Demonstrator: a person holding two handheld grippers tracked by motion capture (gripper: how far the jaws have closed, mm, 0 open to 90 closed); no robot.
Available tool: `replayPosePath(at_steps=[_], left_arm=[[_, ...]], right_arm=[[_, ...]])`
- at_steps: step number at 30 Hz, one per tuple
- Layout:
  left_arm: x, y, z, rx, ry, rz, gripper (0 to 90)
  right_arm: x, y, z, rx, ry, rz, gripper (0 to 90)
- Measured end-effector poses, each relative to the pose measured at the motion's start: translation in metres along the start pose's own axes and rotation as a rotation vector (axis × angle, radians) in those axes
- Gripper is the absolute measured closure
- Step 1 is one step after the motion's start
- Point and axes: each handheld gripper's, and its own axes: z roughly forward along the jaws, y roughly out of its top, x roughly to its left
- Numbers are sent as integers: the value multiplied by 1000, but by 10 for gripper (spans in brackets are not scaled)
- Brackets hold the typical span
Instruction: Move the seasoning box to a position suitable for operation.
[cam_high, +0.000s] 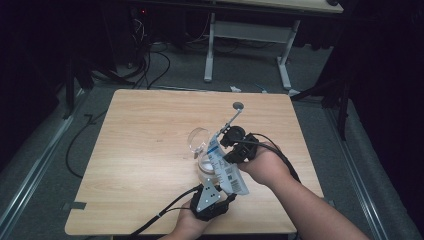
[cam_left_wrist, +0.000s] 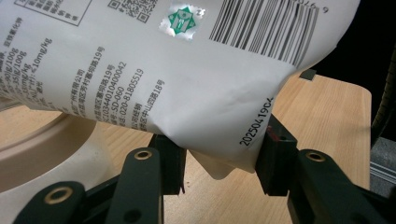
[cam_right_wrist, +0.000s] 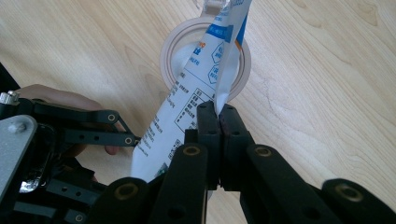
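I hold a white bag (cam_high: 227, 167) with both of my grippers. It hangs in the air above the wooden table (cam_high: 140, 150), tilted, with its top end down over a small round white bowl (cam_right_wrist: 170, 51). The bowl sits on the table near the middle, just beside a clear glass cup (cam_high: 198, 140) lying on its side. A little metal spoon (cam_high: 234, 112) lies past them, farther from me.

My right gripper (cam_right_wrist: 218, 109) is squeezed tight on one thin edge of the bag, with both jaws pressed flat against it. My left gripper (cam_left_wrist: 219, 154) has the bottom corner of the bag between its jaws. The bag looks crumpled there and the pads touch it on both sides, so I say it is pinching the bag too.

The bag has black print, a bar code and a small green sign on it. From up high, the left gripper (cam_high: 212, 200) is near the table's front edge and the right gripper (cam_high: 235, 145) is higher up the bag.
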Motion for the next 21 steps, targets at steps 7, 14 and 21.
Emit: replayPosePath(at_steps=[7, 14, 21], left_arm=[[0, -2, 0, 0, -1, -3, 597], [0, -2, 0, 3, -2, 4, 586], [4, -2, 0, -1, -14, -10, 536]], right_arm=[[0, -1, -1, 1, 1, -5, 896], [0, -2, 0, 1, 8, 9, 895], [0, 0, -2, -16, 18, 16, 895]])
